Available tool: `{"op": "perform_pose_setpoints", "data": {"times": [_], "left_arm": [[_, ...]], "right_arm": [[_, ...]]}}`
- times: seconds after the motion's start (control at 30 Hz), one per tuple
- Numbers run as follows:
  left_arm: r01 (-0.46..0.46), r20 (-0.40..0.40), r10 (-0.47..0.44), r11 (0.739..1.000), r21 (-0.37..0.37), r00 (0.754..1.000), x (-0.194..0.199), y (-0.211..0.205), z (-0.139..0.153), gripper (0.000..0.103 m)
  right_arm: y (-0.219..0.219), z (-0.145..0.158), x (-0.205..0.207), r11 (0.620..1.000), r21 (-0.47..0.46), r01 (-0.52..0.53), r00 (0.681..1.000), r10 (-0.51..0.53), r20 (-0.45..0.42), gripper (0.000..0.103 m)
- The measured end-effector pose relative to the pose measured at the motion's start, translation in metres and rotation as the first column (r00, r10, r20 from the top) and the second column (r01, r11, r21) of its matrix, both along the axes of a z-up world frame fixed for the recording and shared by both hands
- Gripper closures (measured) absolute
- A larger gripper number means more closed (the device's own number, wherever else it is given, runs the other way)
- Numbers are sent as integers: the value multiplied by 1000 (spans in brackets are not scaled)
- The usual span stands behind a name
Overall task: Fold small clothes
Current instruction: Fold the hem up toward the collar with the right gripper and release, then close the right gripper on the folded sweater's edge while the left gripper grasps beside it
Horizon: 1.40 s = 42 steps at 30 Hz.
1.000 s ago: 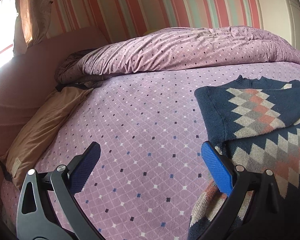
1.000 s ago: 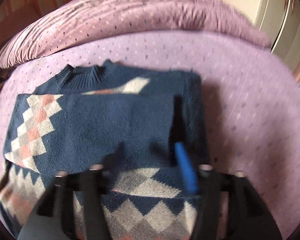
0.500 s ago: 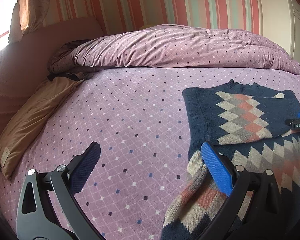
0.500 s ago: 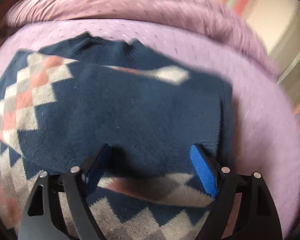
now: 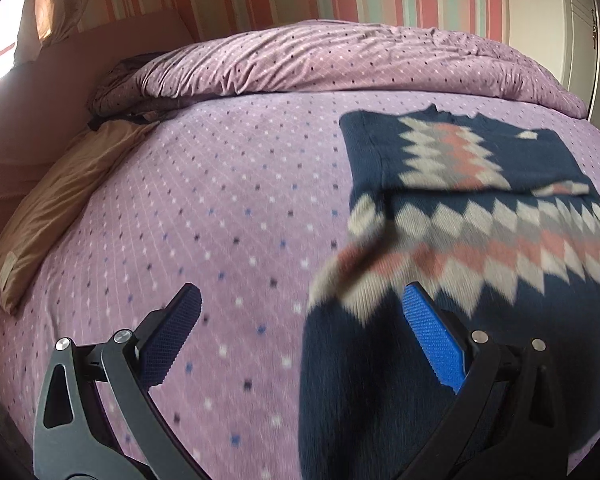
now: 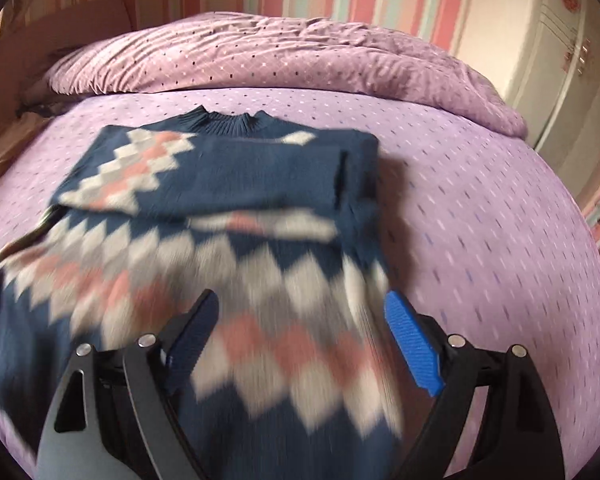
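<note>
A navy sweater [image 6: 228, 248] with grey, white and pink diamonds lies flat on the purple bed, collar toward the far side, both sleeves folded across its chest. In the left wrist view the sweater [image 5: 480, 232] fills the right half. My left gripper [image 5: 300, 336] is open and empty, above the sweater's left edge near the hem; its right finger is over the knit. My right gripper [image 6: 300, 340] is open and empty, above the sweater's lower right part.
A bunched purple duvet [image 5: 340, 64] lies across the far side of the bed. A tan pillow [image 5: 56, 200] rests at the left edge against the pink headboard. A white wardrobe [image 6: 540, 60] stands to the right. The bedsheet [image 5: 204, 200] stretches left of the sweater.
Both grippers have pulled back toward the sweater's hem, so more of the garment shows. The right gripper, earlier low over the folded sleeve, has risen away from it.
</note>
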<state>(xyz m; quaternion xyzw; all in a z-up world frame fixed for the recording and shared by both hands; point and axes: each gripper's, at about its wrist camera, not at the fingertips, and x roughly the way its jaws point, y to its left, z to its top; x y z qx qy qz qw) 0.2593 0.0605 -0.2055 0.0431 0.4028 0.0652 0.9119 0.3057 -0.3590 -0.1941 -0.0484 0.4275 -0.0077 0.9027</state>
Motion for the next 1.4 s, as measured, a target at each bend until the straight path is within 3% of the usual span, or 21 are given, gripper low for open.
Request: {"op": "perform_pose_setpoints", "data": {"times": [0.1,0.27,0.47,0.53,0.63,0.7,0.73,0.77,1.0,1.17,1.33,1.37,1.4], "left_arm": [[-21,-12,21,1000,-20,1000,-37,4,-1,3],[-39,-36,38,999,-22,999,-97,12,-8,3],[-49,-46,47,998,-32,998,-146,13,-4,3],[-51,-41,49,998,-31,998,-159,13,0,3],[-56,-39,55,998,-34,998,-172,15,6,3],[-62,-34,60,998,-32,998,-177,16,10,3],[-64,-32,63,997,-30,997,-179,17,12,3],[-66,-31,65,997,-28,997,-181,18,14,3],[-61,-25,60,998,-34,998,-181,18,20,3],[-20,-62,13,995,-99,998,-166,13,-8,3],[46,-56,-59,977,-210,997,-157,5,-27,3],[57,-56,-71,971,-234,996,-156,3,-31,3],[64,-62,-83,964,-256,995,-154,2,-36,3]], "right_arm": [[-20,6,-56,999,33,34,999,-35,15,17],[-53,-5,-143,992,71,108,994,-106,-37,17],[-68,-35,-187,978,139,153,983,-137,-123,25],[-69,-49,-192,973,157,172,977,-148,-151,36],[-68,-72,-188,957,197,214,962,-171,-212,59],[-73,-88,-185,929,280,243,952,-173,-252,86],[-74,-91,-185,913,324,248,952,-169,-255,94],[-74,-90,-185,902,349,253,952,-168,-256,95],[-91,-53,-201,931,272,243,966,-206,-159,97],[-79,-65,-190,965,183,189,970,-155,-187,96],[-75,-65,-193,971,178,160,976,-129,-174,92],[-75,-65,-193,971,179,156,976,-124,-176,84],[-76,-65,-194,972,179,155,976,-122,-181,58]]}}
